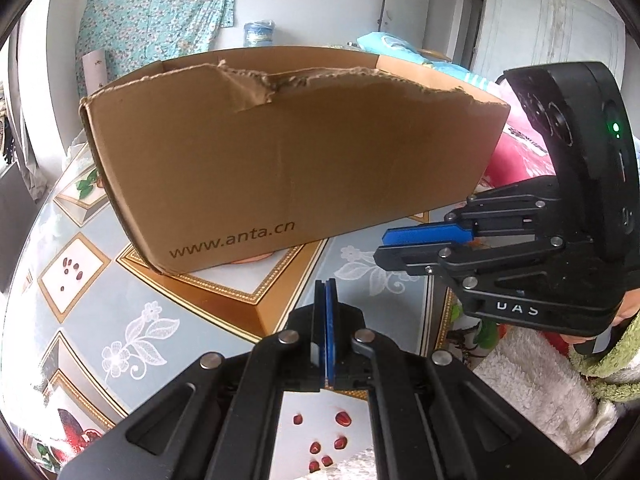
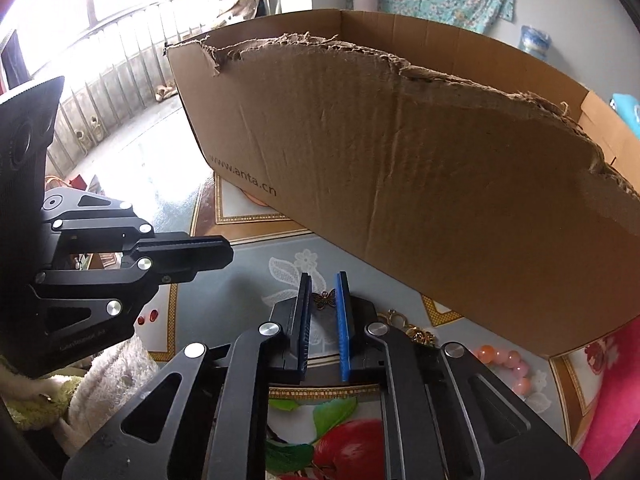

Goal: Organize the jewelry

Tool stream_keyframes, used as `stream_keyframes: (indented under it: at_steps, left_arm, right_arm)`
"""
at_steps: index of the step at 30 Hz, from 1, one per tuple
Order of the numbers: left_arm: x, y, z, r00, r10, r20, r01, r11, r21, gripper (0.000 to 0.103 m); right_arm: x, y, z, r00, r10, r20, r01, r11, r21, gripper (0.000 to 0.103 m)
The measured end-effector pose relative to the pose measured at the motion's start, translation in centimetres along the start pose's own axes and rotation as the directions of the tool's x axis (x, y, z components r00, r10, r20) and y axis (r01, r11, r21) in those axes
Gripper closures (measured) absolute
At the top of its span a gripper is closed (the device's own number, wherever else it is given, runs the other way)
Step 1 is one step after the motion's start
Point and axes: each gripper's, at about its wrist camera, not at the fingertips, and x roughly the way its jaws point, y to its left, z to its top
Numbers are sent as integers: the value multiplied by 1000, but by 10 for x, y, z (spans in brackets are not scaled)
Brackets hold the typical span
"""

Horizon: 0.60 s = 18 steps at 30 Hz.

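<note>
A brown cardboard box (image 1: 288,160) with torn top edges stands on the patterned table; it also fills the right wrist view (image 2: 420,184). My right gripper (image 2: 324,300) is shut on a small bronze butterfly charm (image 2: 325,299), held between its black and blue fingers just above the table, in front of the box. My left gripper (image 1: 325,292) is shut with nothing in it, low over the table in front of the box. The right gripper also shows in the left wrist view (image 1: 384,244). Gold jewelry (image 2: 416,330) and a pink bead bracelet (image 2: 508,364) lie beside the right gripper.
The table has a glossy fruit and flower cloth (image 1: 140,332). A white fluffy towel (image 1: 532,384) lies at its near edge. A pink cloth (image 1: 516,152) lies right of the box. A flowered cloth (image 1: 160,12) hangs on the far wall.
</note>
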Motion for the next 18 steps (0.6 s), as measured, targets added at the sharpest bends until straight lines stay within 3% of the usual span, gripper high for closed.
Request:
stream_keyframes:
  at_steps: [11,18]
  left_arm:
    - [-4,6,-4,1000,-7,16,7,1000,-10,103]
    - [-8,-6,3,998,-58,38,57,998,11,103]
  right_arm:
    - [0,-3,3,1000,13,-1,-13,999,37,93]
    - [-29,-13,-7,1000,10,28,-12,996,88,93]
